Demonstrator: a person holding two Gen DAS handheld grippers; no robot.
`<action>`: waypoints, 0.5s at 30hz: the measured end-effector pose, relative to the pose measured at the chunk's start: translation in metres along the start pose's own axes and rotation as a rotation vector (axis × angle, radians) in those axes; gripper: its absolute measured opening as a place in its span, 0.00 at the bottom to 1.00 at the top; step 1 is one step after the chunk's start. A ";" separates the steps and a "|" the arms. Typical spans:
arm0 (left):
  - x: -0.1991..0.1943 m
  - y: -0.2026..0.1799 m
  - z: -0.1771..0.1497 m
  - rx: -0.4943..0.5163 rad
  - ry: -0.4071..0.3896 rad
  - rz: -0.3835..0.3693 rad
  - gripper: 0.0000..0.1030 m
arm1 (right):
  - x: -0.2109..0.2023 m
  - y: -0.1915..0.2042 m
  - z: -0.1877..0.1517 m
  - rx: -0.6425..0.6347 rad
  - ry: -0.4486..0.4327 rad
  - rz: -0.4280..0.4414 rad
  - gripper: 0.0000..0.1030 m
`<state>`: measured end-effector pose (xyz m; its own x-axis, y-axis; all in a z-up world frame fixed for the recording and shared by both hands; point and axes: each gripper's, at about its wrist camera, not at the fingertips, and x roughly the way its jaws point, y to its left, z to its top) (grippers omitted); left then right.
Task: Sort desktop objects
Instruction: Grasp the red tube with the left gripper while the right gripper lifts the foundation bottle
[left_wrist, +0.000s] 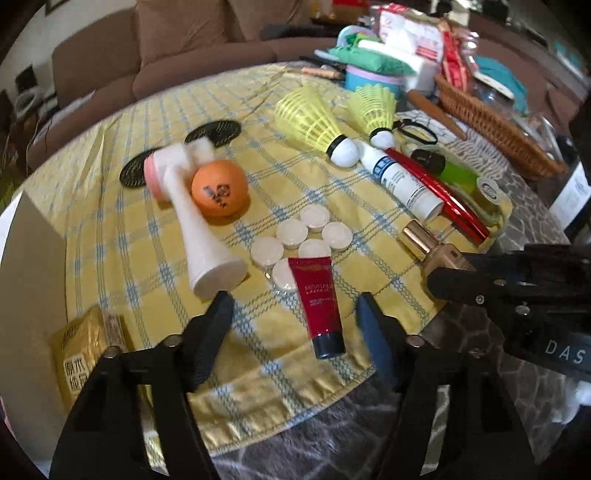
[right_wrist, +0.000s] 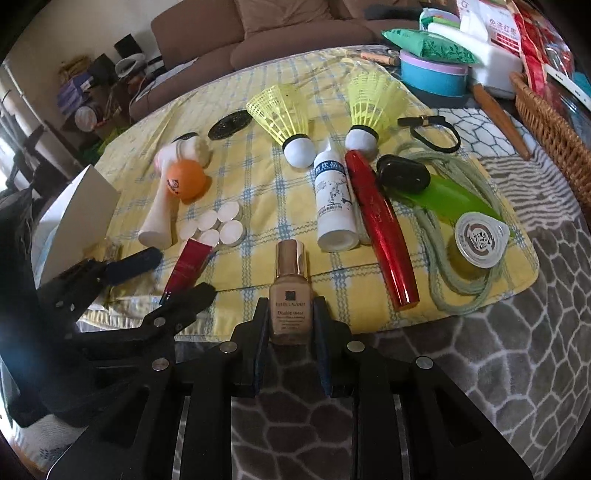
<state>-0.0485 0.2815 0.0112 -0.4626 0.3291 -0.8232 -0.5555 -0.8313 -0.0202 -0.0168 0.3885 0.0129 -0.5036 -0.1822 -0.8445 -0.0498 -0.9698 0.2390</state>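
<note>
Left wrist view.
- Left tool (left_wrist: 295, 317): released, jaws wide apart, hovering over the near edge of the yellow checked cloth (left_wrist: 122, 236).
- Red tube (left_wrist: 322, 302): lies flat between the spread fingers, cap toward the camera, not touched. Its upper end overlaps a cluster of white discs (left_wrist: 299, 240); a closing grip that reaches too far forward could likely drag or scatter them.
- White brush (left_wrist: 199, 229): lies just beside the left finger, against an orange ball (left_wrist: 221, 192). A sideways nudge would probably set the ball rolling.
- Right tool (left_wrist: 461, 280): close by at right, at the foundation bottle; the two tools could collide if either swings inward.

Right wrist view.
- Right tool (right_wrist: 291, 325): clenched on the foundation bottle (right_wrist: 290, 295), which lies at the cloth's near edge, gold cap pointing away.
- Risk: the grip sits low on smooth glass, so the bottle may slip or pivot on lifting.
- Red mascara tube (right_wrist: 382, 229) and white bottle (right_wrist: 334, 206): near, beyond and to the right; a low carry could knock them.
</note>
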 end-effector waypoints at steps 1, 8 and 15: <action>0.000 0.000 0.000 0.005 -0.009 -0.001 0.55 | 0.000 0.000 0.000 0.001 0.001 0.002 0.23; -0.010 0.000 -0.002 0.004 -0.024 -0.056 0.23 | -0.006 0.004 0.001 0.000 -0.018 0.042 0.21; -0.051 0.032 0.001 -0.139 -0.075 -0.228 0.21 | -0.030 0.003 0.004 0.054 -0.101 0.114 0.21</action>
<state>-0.0435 0.2385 0.0528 -0.3888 0.5429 -0.7444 -0.5536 -0.7835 -0.2823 -0.0054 0.3921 0.0412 -0.5928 -0.2709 -0.7584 -0.0318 -0.9331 0.3582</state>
